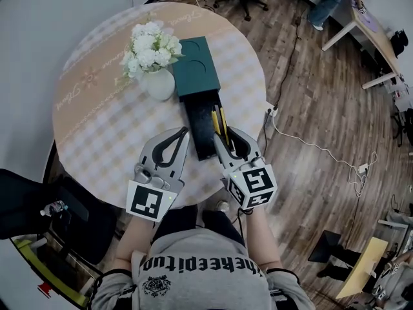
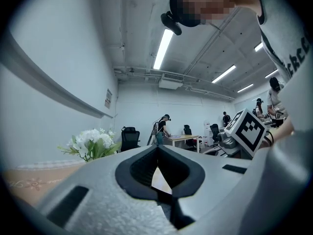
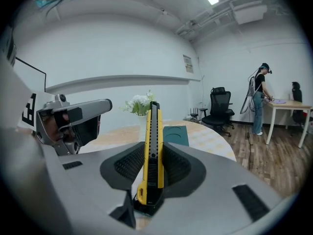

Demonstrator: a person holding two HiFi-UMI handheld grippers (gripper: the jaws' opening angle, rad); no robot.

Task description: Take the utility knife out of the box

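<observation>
Person with two hand-held grippers at a round table (image 1: 97,131), the knife (image 3: 152,148) already in hand

Right gripper (image 1: 224,139): jaws closed on the yellow knife. The pads clamp its body near the rear end and the rest runs forward, out past the jaw tips. In the right gripper view the knife points slightly upward, with the flowers (image 3: 139,103) in line behind it and nothing else touching it.

Left gripper (image 1: 185,132): jaws brought together at the tips, with nothing between them. It hangs just beside the right gripper, to the left of the box (image 1: 200,118), and touches neither box nor knife.

Box: a green sleeve with a black drawer pulled out toward the person, lying beside the vase (image 1: 159,84). In the head view the knife shows over the drawer's near right edge. Whether anything else lies in the drawer cannot be told.

Progress, as a judgement: the grasp is made and the knife appears lifted off the drawer floor, so most of the task is done. What seems to remain is carrying the knife fully clear of the box outline and, if required, setting it on bare cloth. The open drawer is not part of the stated task
</observation>
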